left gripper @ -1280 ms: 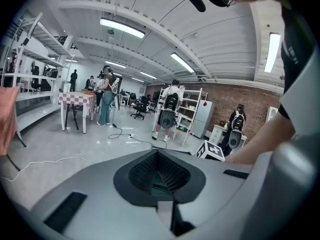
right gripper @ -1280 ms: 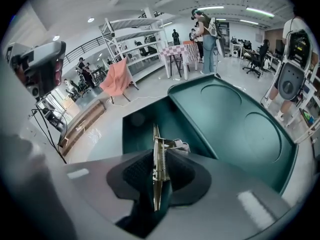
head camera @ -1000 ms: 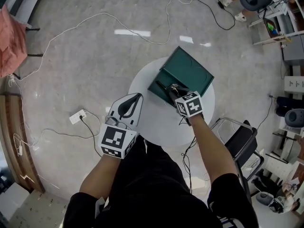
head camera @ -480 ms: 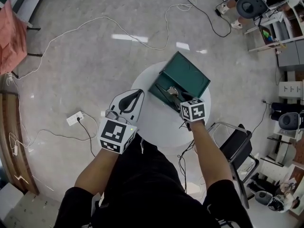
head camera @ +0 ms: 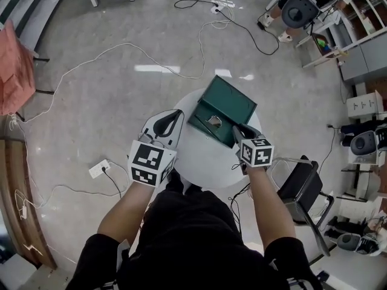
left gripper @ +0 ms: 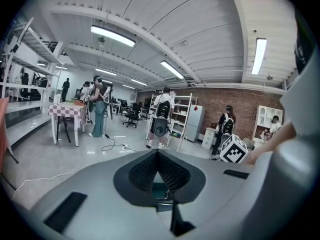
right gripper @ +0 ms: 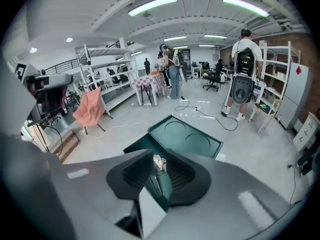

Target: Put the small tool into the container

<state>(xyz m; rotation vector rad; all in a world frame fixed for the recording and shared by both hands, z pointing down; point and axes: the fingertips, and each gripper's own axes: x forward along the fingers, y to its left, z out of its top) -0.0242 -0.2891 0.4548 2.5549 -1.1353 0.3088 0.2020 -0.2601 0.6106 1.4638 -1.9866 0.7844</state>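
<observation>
Green container point(head camera: 228, 99) is holding the small tool point(head camera: 213, 121) — so we're hovering the right gripper point(head camera: 239, 129) empty, fingers just closing partway, a gap left; left gripper point(head camera: 178, 115) fingers together, idle.

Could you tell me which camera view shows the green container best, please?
The head view: the whole open green container sits on the white table. The right gripper view shows its lid and near wall, partly blocked; the left gripper view only a green sliver.

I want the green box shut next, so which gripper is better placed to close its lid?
Right. The right gripper hangs at the green box near edge, facing the open lid. Its jaws have just been closing, with nothing gripped. The left gripper, shut, sits off to the box's left.
</observation>
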